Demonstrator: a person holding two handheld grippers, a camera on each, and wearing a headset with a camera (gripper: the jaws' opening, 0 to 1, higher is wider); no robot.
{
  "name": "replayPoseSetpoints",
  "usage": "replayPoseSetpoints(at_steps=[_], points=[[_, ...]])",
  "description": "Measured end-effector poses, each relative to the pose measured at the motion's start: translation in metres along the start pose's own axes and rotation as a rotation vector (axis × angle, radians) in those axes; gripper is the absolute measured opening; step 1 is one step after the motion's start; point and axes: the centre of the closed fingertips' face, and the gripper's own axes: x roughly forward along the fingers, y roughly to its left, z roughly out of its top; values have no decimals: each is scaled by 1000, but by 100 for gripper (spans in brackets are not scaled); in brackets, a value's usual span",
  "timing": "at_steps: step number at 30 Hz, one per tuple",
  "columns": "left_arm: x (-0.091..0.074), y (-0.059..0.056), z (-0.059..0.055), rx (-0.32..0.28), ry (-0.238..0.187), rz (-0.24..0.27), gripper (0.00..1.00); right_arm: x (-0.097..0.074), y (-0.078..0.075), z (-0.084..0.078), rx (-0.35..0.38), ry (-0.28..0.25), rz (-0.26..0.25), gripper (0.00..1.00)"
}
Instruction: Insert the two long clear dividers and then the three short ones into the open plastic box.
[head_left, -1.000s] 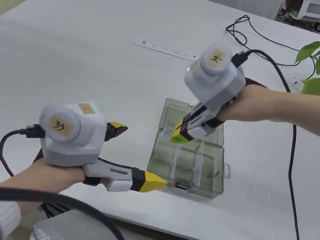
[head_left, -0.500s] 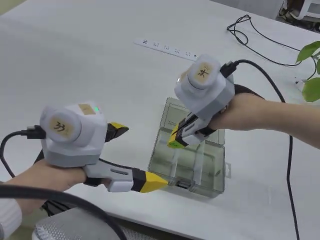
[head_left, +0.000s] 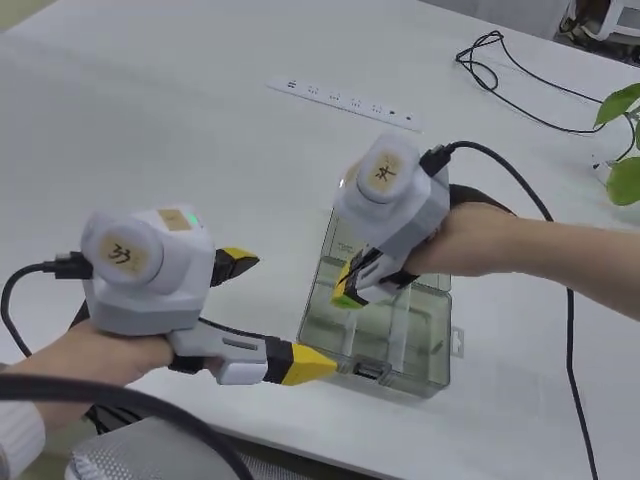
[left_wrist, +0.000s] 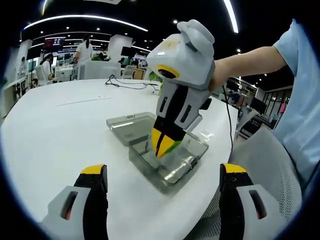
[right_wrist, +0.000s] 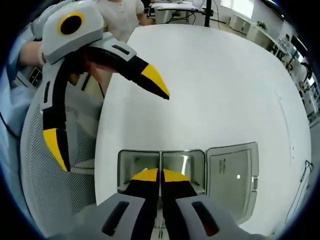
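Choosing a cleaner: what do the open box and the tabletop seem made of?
The box looks like clear, faintly smoky rigid plastic, glossy: its walls and lid are see-through and catch highlights. The tabletop is white, smooth, softly sheened; laminate or painted board, I cannot tell which.

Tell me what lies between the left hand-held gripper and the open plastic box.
Bare white table, nothing else; the left gripper view shows it.
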Motion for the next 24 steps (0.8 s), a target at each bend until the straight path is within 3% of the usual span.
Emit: replayPoseSetpoints(at_steps=[11, 24], points=[[0, -2, 0, 2, 0, -3, 94, 11, 2, -6, -11, 26, -11, 2], [0, -2, 4, 9, -1, -7, 93, 9, 4, -5, -15, 19, -15, 2]])
